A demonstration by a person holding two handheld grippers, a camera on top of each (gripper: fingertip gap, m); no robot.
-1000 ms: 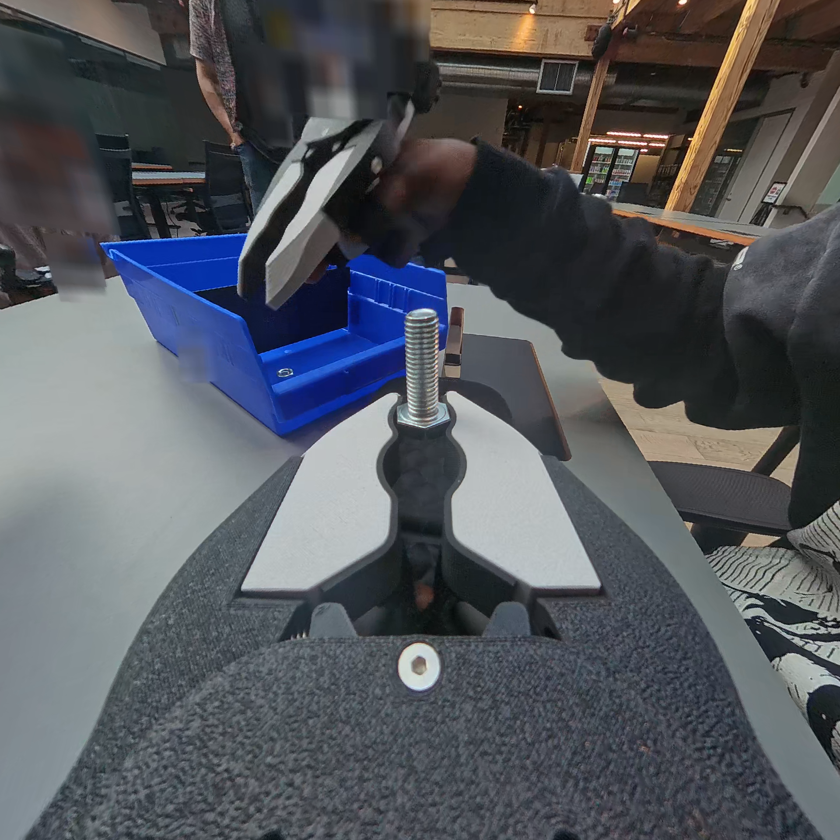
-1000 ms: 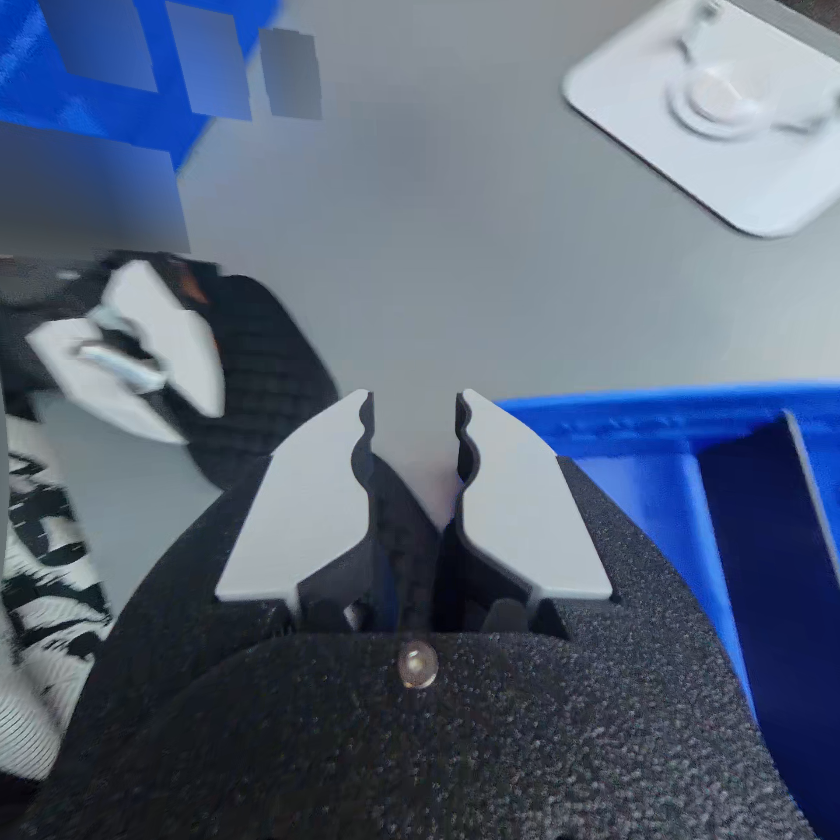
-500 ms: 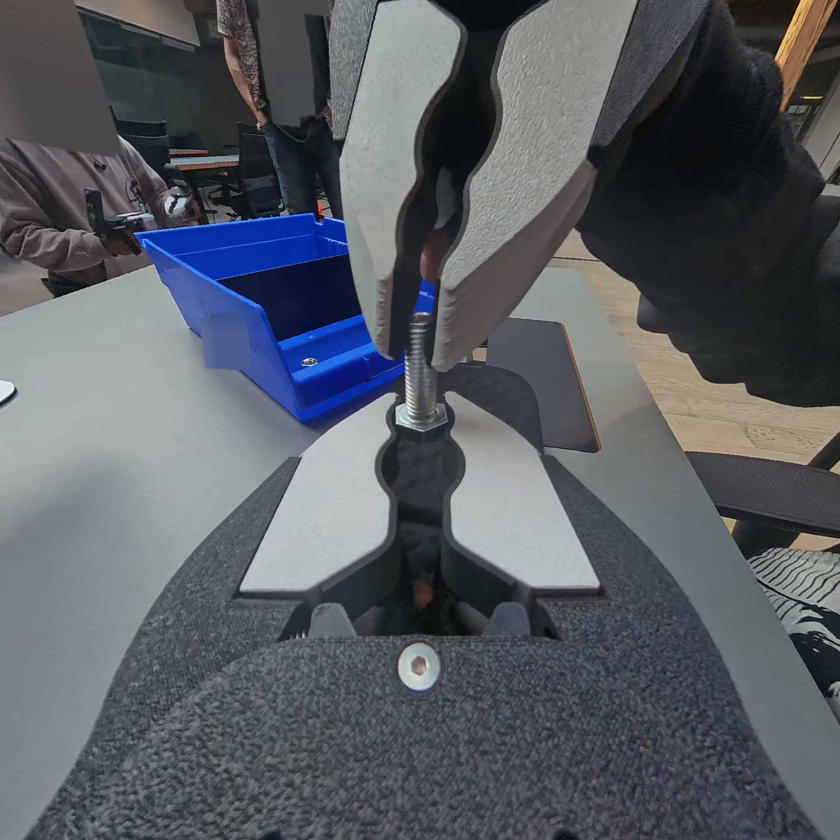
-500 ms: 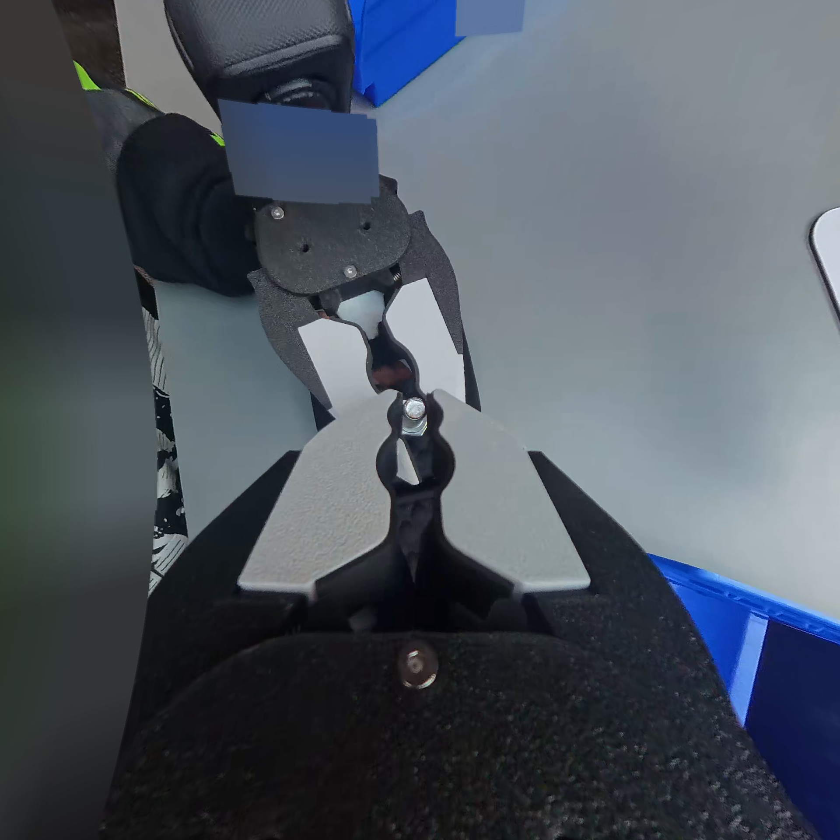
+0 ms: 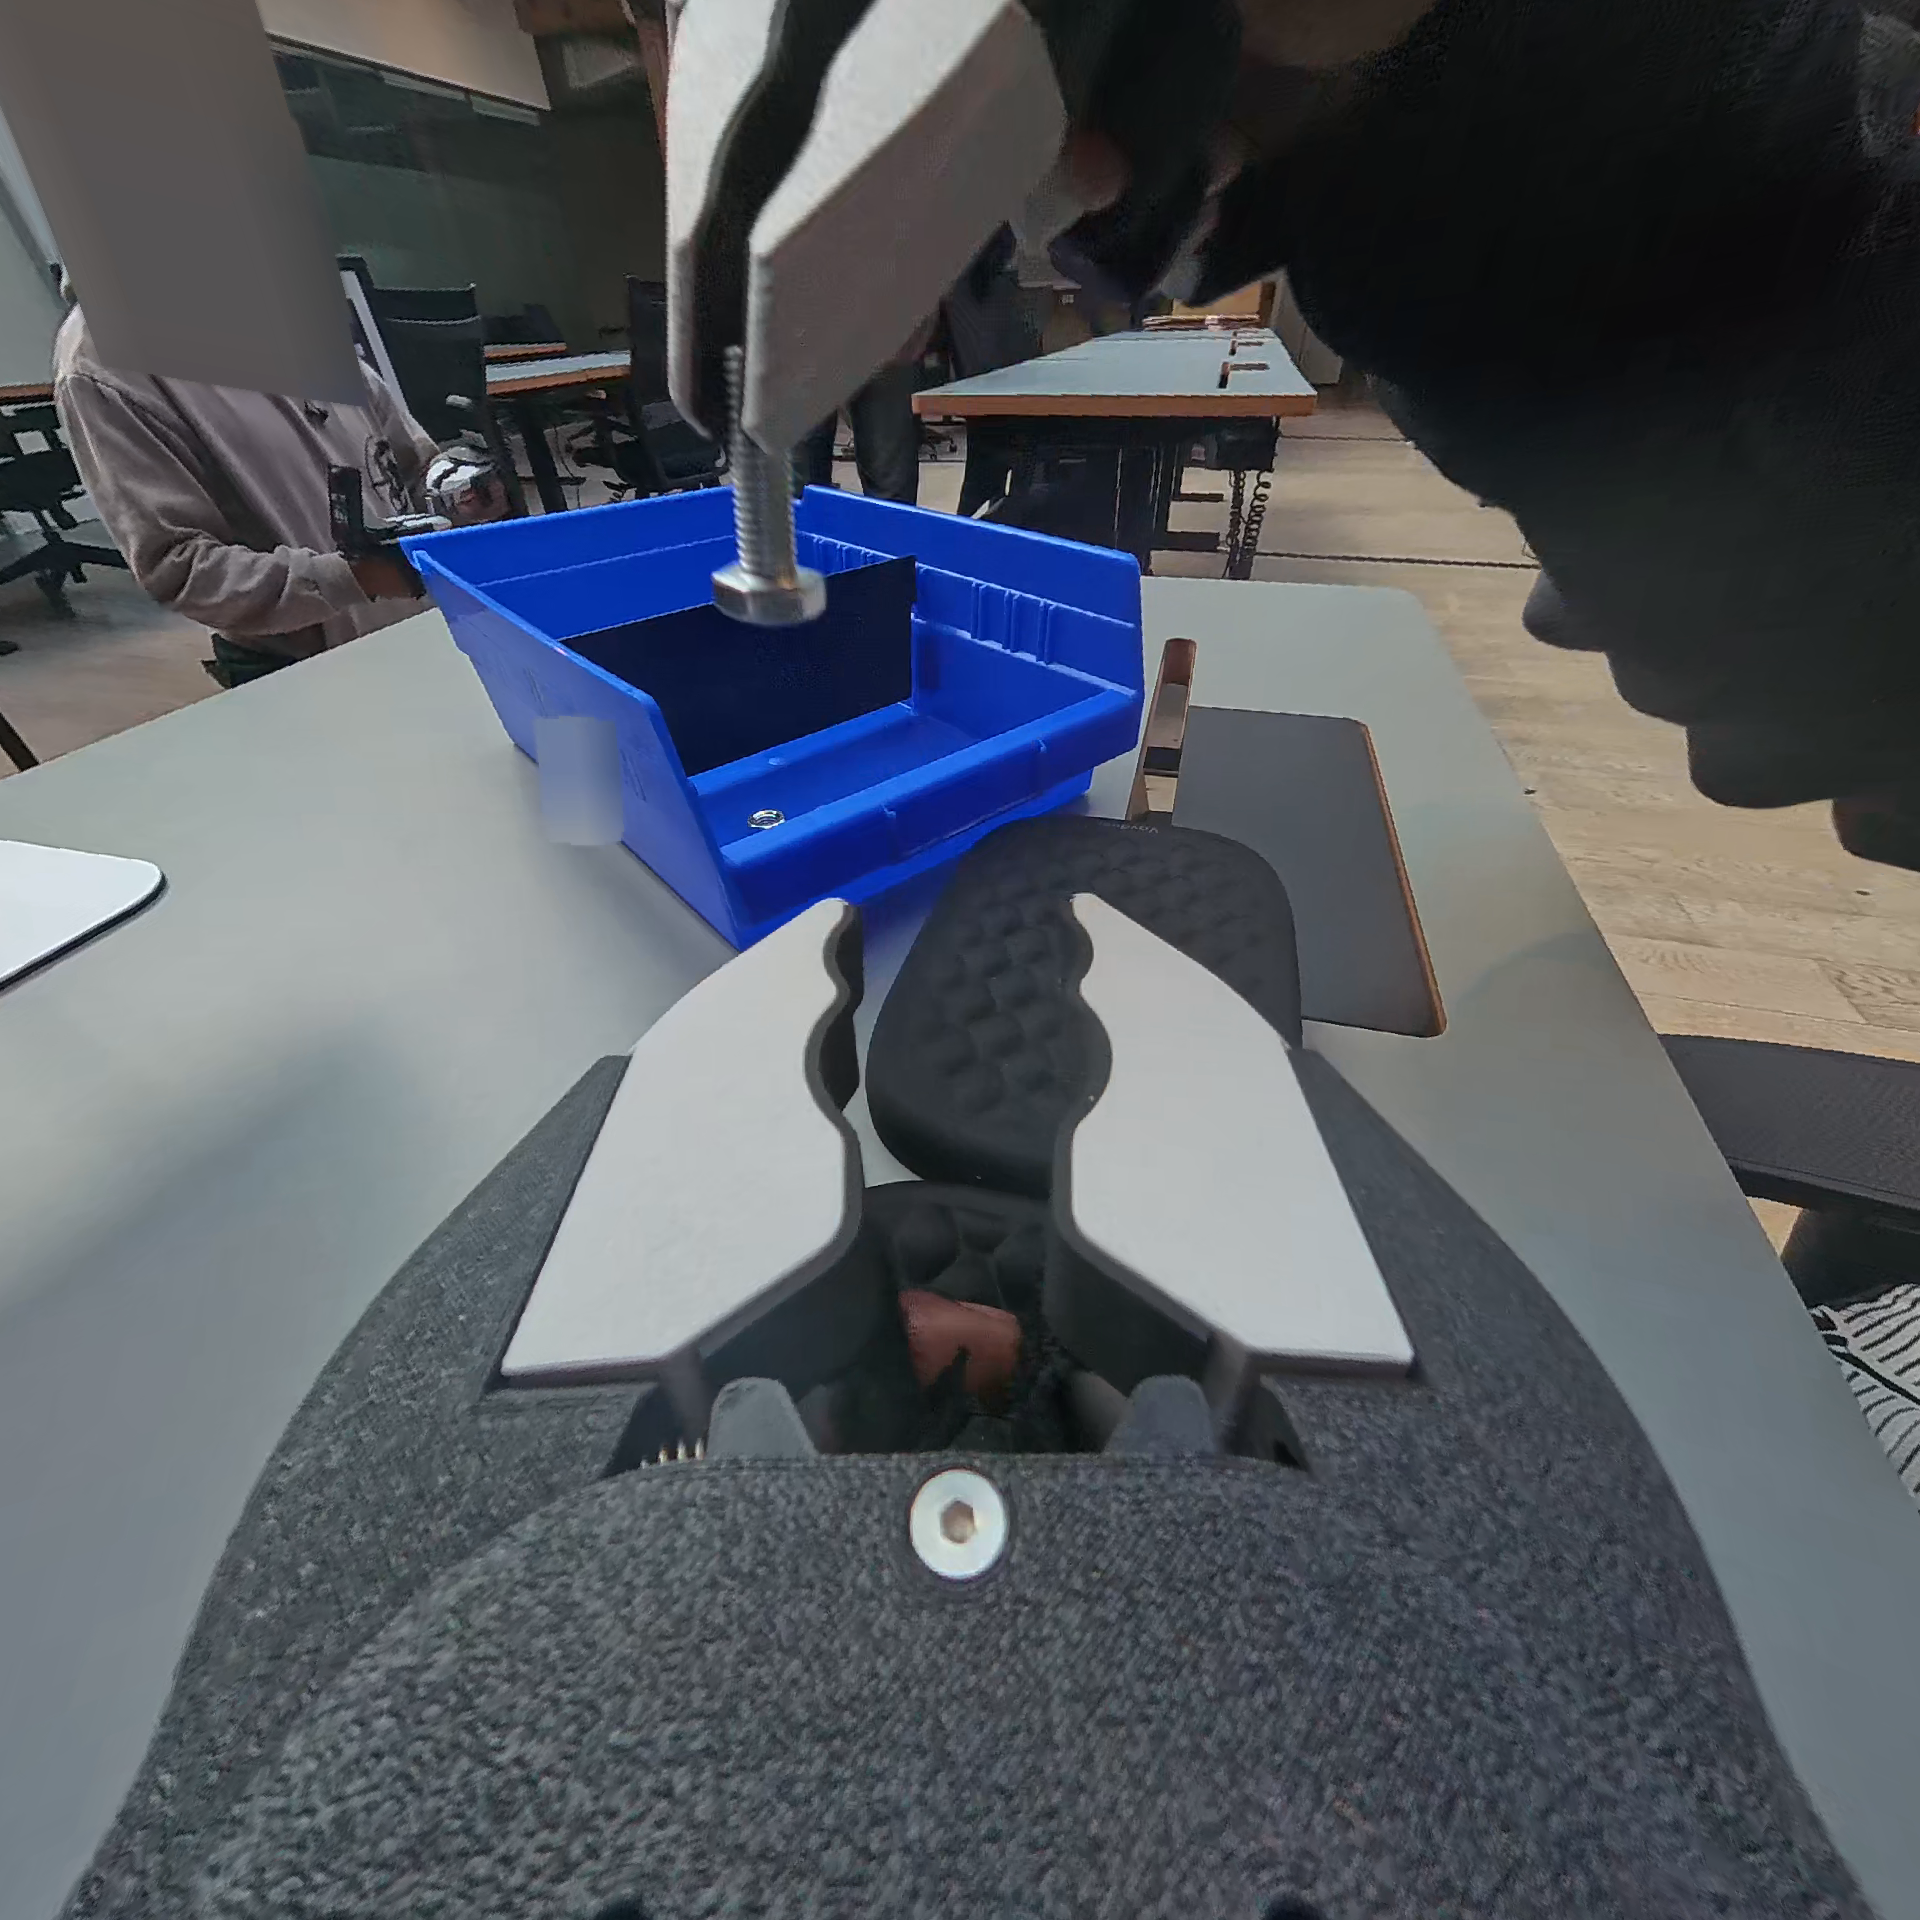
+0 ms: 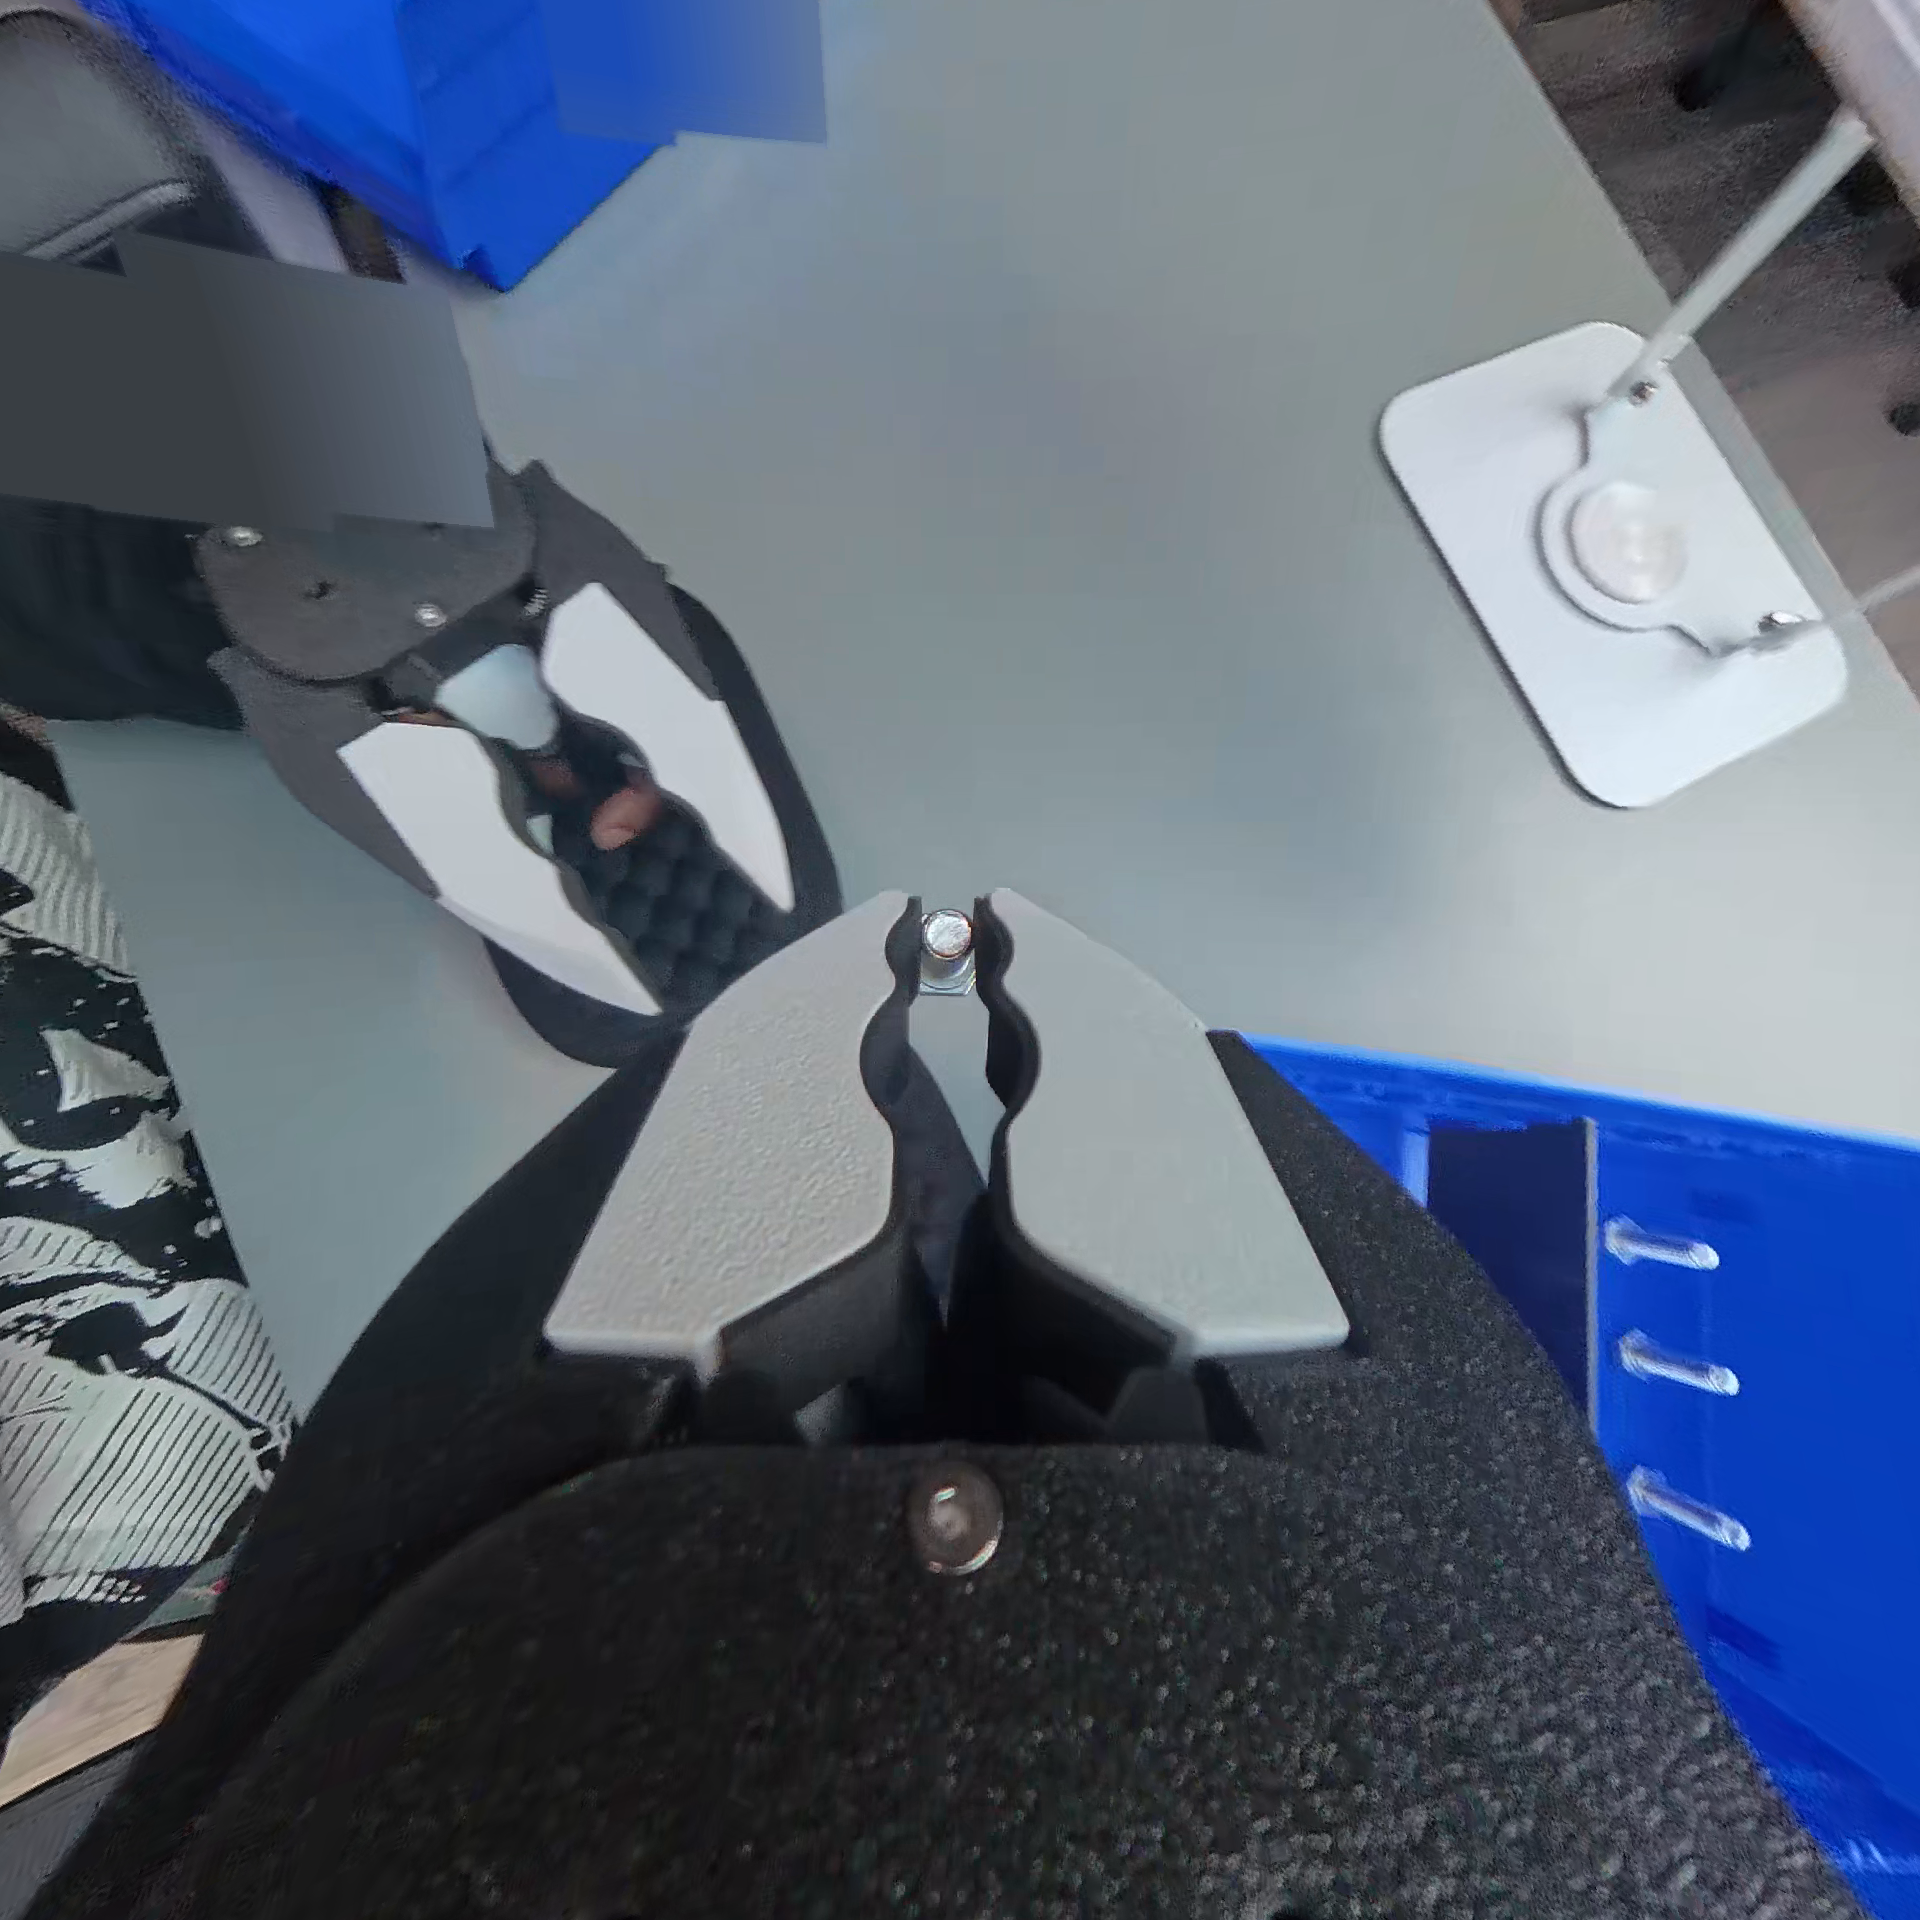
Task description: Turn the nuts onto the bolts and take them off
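A steel bolt (image 5: 762, 509) hangs head down above the blue bin (image 5: 1039, 665). My right gripper (image 5: 732, 416) comes in from the top of the left wrist view and is shut on the bolt's threaded shank. In the right wrist view the bolt's end (image 6: 945, 935) shows between the tips of the right gripper (image 6: 948, 909). My left gripper (image 5: 961, 914) is open and empty, low over the grey table (image 5: 312, 1039) in front of the bin. It also shows open in the right wrist view (image 6: 717, 935). A loose nut (image 5: 766, 820) lies in the bin's front section.
The bin's other section holds three bolts (image 6: 1662, 1257). A second blue bin (image 6: 468, 125) stands farther off. A white stand base (image 6: 1610, 561) sits on the table. A black dimpled pad (image 5: 997, 987) lies under the left fingers. A person (image 5: 239, 488) sits beyond the table's far edge. Spacing between my two grippers at the tips: around 9 cm.
The right gripper came down and shut on the bolt's shank. The left gripper opened and let go of the bolt. The right gripper lifted the bolt up and over the bin.
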